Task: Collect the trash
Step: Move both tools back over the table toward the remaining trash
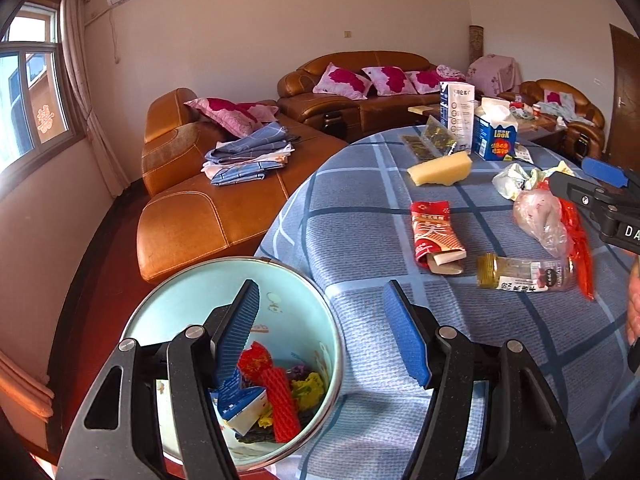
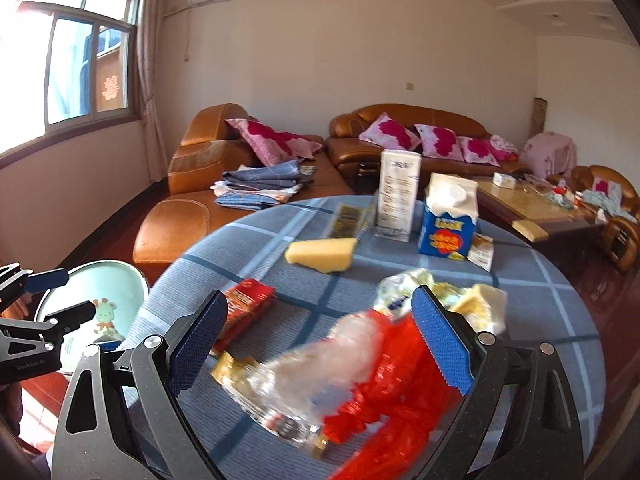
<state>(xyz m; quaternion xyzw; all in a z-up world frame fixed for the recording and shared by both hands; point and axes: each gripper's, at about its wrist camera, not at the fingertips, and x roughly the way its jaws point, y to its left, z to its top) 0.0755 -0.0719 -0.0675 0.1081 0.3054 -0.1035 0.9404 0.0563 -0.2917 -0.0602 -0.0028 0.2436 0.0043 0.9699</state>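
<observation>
From the left wrist, the left tool (image 1: 320, 328) stands released and empty, one finger over the trash bin (image 1: 160, 312), the other over the desk (image 1: 360, 220). The clear bag with red plastic (image 1: 540, 216) lies far to its right, just beside the right tool (image 1: 588, 180).

From the right wrist, the right tool (image 2: 320, 344) is released, its jaws straddling that bag (image 2: 360, 364), which runs lengthwise between them. The right hand is nearer; the bin (image 2: 100, 280) sits off left.

blue carton (image 1: 494, 136): "LooK" | right gripper (image 1: 600, 184) body: "DA" | other print unreadable
</observation>
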